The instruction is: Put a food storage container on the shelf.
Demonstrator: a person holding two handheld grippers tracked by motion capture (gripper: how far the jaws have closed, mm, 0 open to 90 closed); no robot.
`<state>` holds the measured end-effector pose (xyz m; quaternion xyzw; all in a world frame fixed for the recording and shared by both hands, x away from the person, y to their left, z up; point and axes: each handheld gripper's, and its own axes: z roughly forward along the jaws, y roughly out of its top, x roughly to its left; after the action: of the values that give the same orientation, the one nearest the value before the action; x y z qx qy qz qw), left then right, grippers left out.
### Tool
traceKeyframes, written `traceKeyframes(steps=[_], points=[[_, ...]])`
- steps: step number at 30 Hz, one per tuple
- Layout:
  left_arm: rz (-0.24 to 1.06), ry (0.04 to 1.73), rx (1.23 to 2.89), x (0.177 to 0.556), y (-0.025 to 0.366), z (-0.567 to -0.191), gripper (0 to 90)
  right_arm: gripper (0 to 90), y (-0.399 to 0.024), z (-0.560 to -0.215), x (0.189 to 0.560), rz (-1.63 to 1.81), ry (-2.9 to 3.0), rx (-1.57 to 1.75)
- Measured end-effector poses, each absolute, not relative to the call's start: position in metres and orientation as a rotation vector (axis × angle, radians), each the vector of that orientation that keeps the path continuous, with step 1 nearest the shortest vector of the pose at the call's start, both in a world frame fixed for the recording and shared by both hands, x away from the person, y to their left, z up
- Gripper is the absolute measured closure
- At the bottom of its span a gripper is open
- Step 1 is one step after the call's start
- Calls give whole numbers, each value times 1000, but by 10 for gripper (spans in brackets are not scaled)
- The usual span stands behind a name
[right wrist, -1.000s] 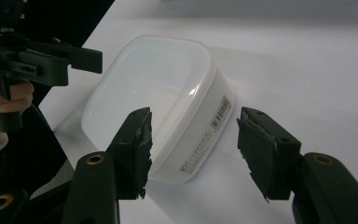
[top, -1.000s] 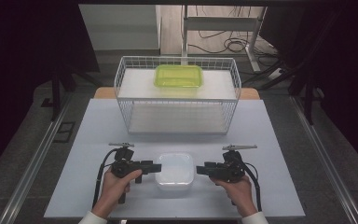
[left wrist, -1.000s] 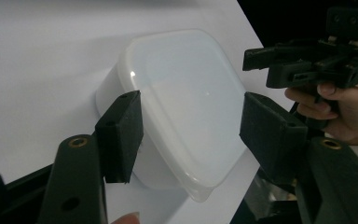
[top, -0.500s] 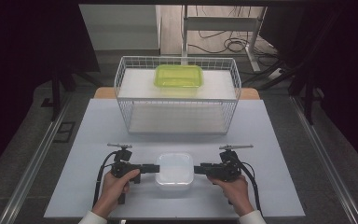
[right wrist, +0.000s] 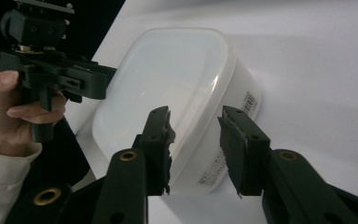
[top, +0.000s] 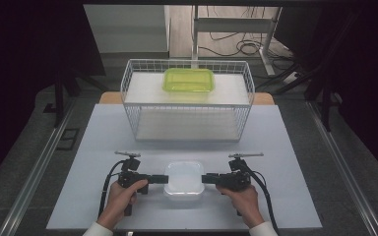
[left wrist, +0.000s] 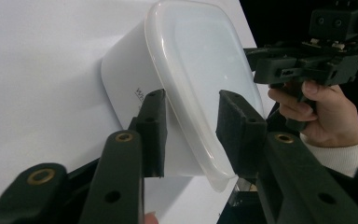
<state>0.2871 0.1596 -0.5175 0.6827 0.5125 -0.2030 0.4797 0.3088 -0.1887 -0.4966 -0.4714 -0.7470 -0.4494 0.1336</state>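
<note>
Two tubs are on show: one white tub (top: 183,178) with its lid on, and one green tub (top: 188,79). There is one wire basket (top: 187,118), and two grippers, each in one of the person's hands.

The white tub sits on the table (top: 295,147) near the middle of its near edge, well apart from the basket. The basket stands at the far edge, centred, and the green tub rests on a white shelf inside it, toward the back. The stretch of table between white tub and basket is bare.

The left gripper (top: 158,179) lies level at the tub's left end, and the right gripper (top: 207,179) lies level at its right end, so the two face each other across it. In the left gripper view, the left gripper (left wrist: 191,133) has the lid's rim and the tub's end wall between its jaws; the jaws have just been closing, yet a gap shows on each side of the rim and the pads are not pressing. In the right gripper view, the right gripper (right wrist: 196,147) straddles the other end the same way, its jaws just now closing too, with light still visible between pads and plastic. Neither has a grip.

A cable loops from each gripper back toward the near edge.
</note>
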Motion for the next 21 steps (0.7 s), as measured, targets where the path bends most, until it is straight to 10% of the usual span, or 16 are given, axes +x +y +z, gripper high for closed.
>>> traceKeyframes(steps=[21], points=[[-515,1259,1616,283,164,-518,712,750,-194,-502,310,-1315,-1983,-1388]])
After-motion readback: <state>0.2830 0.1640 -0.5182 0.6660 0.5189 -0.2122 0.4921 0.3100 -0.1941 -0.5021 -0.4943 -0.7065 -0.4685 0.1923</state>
